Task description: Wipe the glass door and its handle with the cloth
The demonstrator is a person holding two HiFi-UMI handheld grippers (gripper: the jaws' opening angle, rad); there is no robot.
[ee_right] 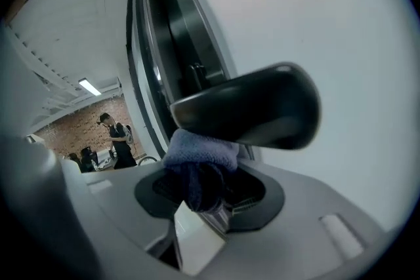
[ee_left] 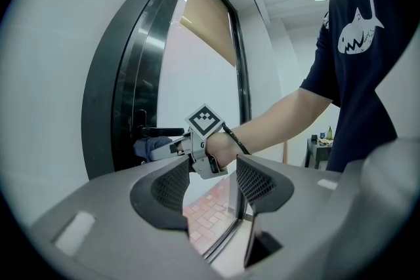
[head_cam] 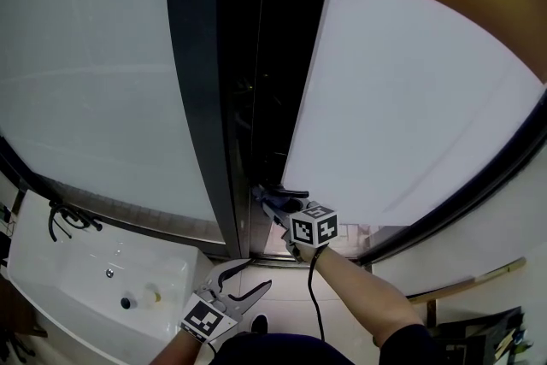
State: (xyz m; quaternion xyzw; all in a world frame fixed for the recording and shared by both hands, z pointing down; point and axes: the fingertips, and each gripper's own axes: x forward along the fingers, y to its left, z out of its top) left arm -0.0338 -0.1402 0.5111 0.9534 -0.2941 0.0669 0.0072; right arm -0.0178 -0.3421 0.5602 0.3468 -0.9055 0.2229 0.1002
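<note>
Cloth (ee_right: 200, 157) sits bunched in the right hand-held gripper (ee_right: 205, 192), whose jaws pinch it, and presses up under the dark handle (ee_right: 256, 108) of the glass door (ee_right: 315, 10). Left hand-held gripper (ee_left: 210, 183) hangs low, jaws wide and empty. Handle wiping looks under way; nothing shows whether the pane is done.
</note>
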